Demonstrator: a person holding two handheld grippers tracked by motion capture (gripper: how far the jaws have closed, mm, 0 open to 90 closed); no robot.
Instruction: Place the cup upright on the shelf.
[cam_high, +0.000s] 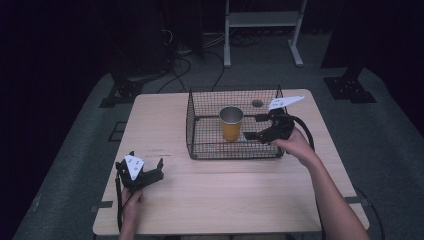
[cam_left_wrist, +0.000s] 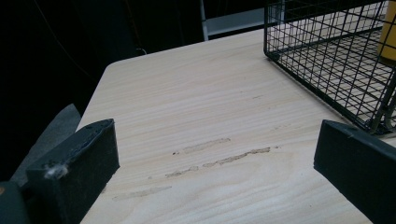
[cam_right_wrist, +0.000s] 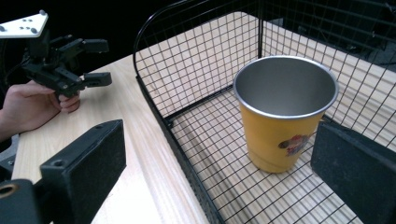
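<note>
An orange cup (cam_high: 231, 123) with a bare metal inside stands upright in a black wire basket (cam_high: 200, 130) at the middle of the wooden table (cam_high: 210, 200). My right gripper (cam_high: 252, 126) reaches in from the basket's right side, open and holding nothing. In the right gripper view the cup (cam_right_wrist: 280, 135) is just ahead of my right gripper (cam_right_wrist: 219, 177), near its right jaw. My left gripper (cam_high: 146, 161) rests open near the table's front left, far from the basket. The left gripper view has my left gripper (cam_left_wrist: 215, 172) over bare wood, with the basket (cam_left_wrist: 327, 70) to the upper right.
A hand holds the left gripper (cam_right_wrist: 100, 62) at the far left of the right gripper view. Faint scuffs (cam_left_wrist: 219, 156) mark the wood. A small dark round spot (cam_high: 257, 103) lies behind the basket. A metal shelf frame (cam_high: 262, 30) and cables (cam_high: 185, 60) are on the floor beyond the table.
</note>
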